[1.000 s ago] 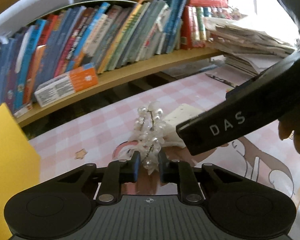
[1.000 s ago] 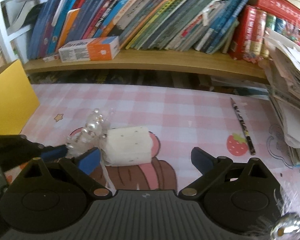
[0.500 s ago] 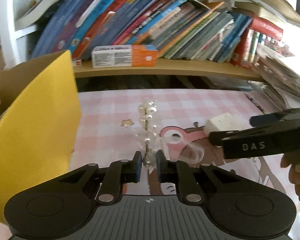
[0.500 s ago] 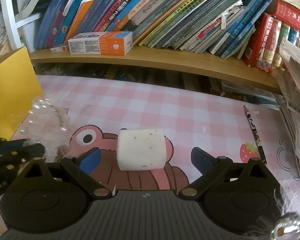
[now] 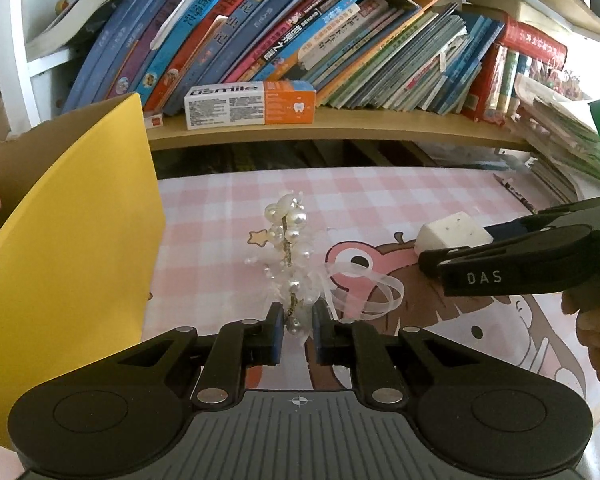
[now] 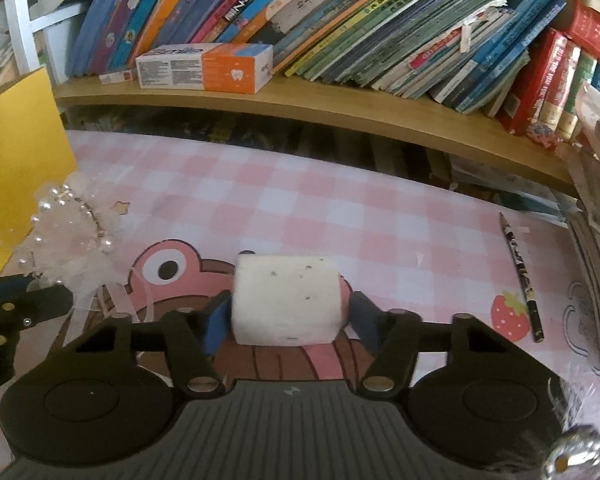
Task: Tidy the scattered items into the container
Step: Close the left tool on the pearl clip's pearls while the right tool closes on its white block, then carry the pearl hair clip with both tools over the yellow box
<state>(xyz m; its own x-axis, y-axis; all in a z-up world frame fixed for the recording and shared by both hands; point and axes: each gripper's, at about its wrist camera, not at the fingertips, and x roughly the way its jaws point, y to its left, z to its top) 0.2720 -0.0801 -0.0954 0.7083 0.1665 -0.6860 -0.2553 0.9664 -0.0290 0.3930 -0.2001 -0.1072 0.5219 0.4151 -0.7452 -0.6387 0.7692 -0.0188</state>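
The right gripper (image 6: pixel 286 320), wide apart a moment ago with the white block (image 6: pixel 286 300) lying loose between its fingers, is now closing on it; both blue pads look to be against the block's sides, so the grab seems made or all but made, and I'd judge a lift comes next. The block sits on the pink checked mat (image 6: pixel 340 216), dead centre at twelve o'clock from that gripper's body. The left gripper (image 5: pixel 296 330) is pinched shut on the stem of the pearl clip (image 5: pixel 288 248), which stands straight up at twelve o'clock from its fingers, ribbon trailing toward three o'clock. A second back that clip lay against the block; now it is well apart from it and near the yellow box (image 5: pixel 72 248), which fills the left gripper's nine o'clock side. So one item looks about ready to drop in, the other just secured. A pencil (image 6: pixel 520 276) lies on the mat at the right gripper's two o'clock.
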